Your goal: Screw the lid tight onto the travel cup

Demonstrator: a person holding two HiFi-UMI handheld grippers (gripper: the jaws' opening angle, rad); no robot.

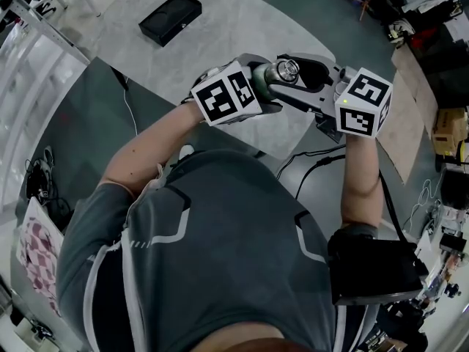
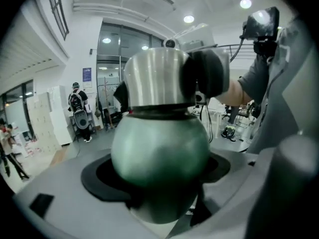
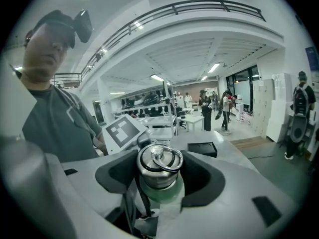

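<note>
Above marble table (image 1: 242,35): clamping green travel cup (image 2: 159,148) with left gripper (image 2: 159,193), pinching steel lid (image 3: 158,163) (ring-topped) with right gripper (image 3: 159,178); risking cross-threading if tilted.

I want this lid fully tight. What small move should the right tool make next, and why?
Probably twist the right tool in the tightening direction: its pads grip the steel lid, and the left tool holds the green cup steady.

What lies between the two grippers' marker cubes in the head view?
The travel cup, held aloft: green body in the left gripper, steel lid between the fingers of the right gripper. Both gripper views confirm.
</note>
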